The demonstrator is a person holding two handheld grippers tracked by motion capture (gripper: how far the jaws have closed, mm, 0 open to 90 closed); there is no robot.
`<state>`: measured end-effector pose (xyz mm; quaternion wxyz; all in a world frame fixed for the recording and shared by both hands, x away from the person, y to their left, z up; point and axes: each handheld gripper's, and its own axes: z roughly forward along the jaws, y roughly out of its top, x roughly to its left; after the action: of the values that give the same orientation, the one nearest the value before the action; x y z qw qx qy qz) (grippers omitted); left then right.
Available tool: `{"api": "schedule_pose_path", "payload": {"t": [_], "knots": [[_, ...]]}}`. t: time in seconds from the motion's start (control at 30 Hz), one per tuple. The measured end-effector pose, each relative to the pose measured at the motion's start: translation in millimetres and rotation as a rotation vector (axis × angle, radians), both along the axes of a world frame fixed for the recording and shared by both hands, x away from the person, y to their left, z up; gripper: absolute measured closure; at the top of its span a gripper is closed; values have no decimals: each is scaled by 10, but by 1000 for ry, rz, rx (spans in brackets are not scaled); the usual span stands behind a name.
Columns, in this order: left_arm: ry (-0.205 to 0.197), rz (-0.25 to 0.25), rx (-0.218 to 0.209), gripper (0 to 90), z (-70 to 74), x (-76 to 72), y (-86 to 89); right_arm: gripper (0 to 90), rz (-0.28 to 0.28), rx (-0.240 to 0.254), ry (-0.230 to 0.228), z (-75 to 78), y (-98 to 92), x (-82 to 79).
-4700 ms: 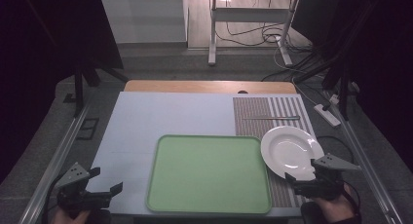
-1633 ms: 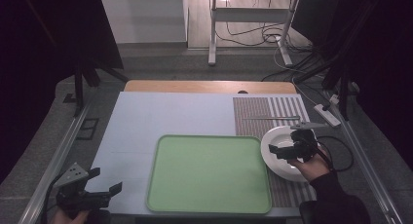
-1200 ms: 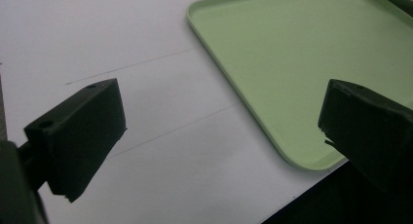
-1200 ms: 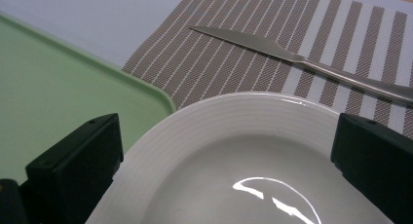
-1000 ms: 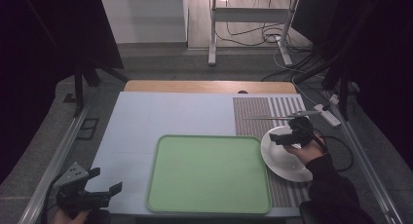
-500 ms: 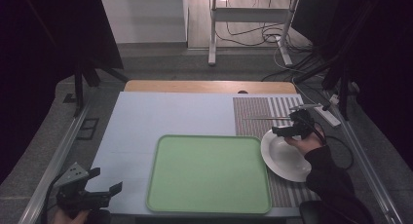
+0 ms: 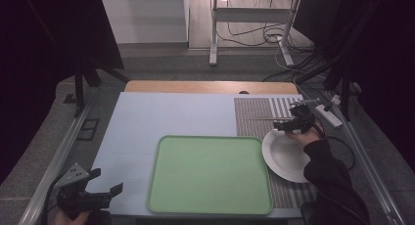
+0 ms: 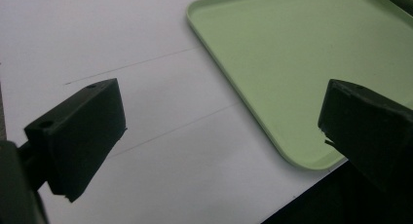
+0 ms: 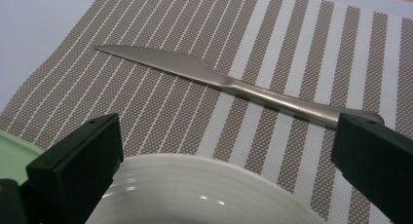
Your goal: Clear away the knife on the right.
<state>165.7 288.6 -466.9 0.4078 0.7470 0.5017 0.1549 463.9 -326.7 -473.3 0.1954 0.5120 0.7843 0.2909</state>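
Knife point(image 9: 234, 85) now lies just ahead of the spread right tool point(image 9: 229, 175), which has moved past the plate point(image 9: 204, 195).

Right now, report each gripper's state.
Left gripper: open, empty, beside the green tray.
Right gripper: open, empty, above the plate, facing the knife.

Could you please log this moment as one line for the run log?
right gripper: open, above plate, facing knife | left gripper: open, idle by tray
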Motion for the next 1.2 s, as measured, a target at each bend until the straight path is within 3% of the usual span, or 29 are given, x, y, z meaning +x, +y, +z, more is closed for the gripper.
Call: {"api": "schedule_pose_path", "payload": {"t": [0.17,0.3,0.43,0.57,0.67,0.77,0.93,1.1,1.2], "knots": [[0,-1,-1,33,0,0,1,77,-1,2,-2,10,-19,84],[0,0,-1,33,0,1,2,233,13,-23,-2,23,-32,153],[-1,-1,-1,33,0,0,1,466,-8,-33,5,15,-35,232],[0,-2,-1,34,-1,1,1,541,-2,-17,34,-9,-46,301],[0,-2,0,34,-1,1,0,723,29,-19,84,-29,-68,378],[0,-1,0,34,-1,2,0,900,38,-10,94,-20,-89,425],[0,-1,0,35,-1,1,0,900,11,-8,91,-35,-126,522],[0,-1,1,35,-1,1,0,900,-60,-45,76,-139,-198,641],[1,0,-2,35,-2,4,1,900,-76,-71,92,-202,-248,690]]}}
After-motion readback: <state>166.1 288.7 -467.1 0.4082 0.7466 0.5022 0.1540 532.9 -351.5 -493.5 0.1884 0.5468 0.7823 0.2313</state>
